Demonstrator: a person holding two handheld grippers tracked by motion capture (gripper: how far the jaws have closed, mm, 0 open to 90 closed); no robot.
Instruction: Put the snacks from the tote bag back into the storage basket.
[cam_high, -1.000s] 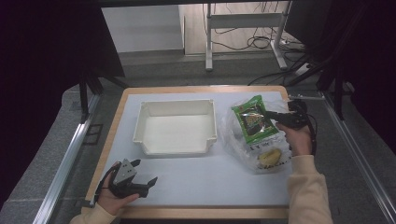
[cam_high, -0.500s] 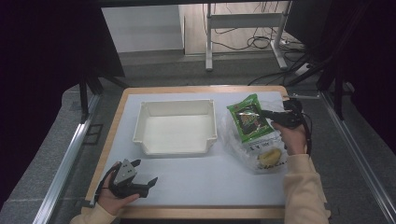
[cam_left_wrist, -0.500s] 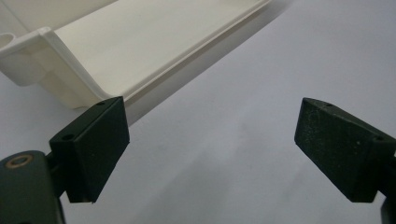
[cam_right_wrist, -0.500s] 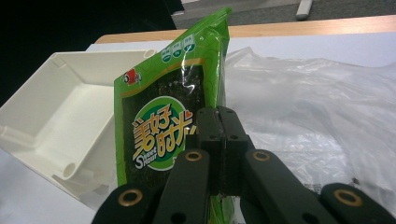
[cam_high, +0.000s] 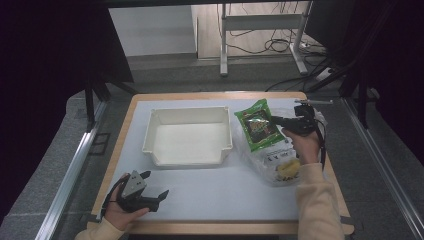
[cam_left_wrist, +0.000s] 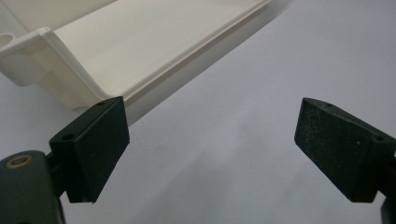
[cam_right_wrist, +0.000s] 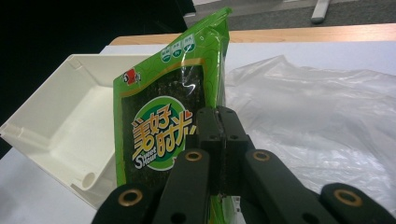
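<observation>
A green snack packet hangs above the table just right of the white tray, pinched at its edge by my right gripper, which is shut on it. Under the packet lies a clear plastic bag with a yellow item inside. My left gripper rests low at the table's front left, jaws wide apart with nothing between them, pointing toward the tray's near corner.
The tray sits mid-table, empty. A wooden border rims the white tabletop. Behind the table stand a metal frame's legs and cables on the floor.
My right gripper has carried the green packet leftward toward the tray, away from the plastic bag. The left gripper has stayed put.
</observation>
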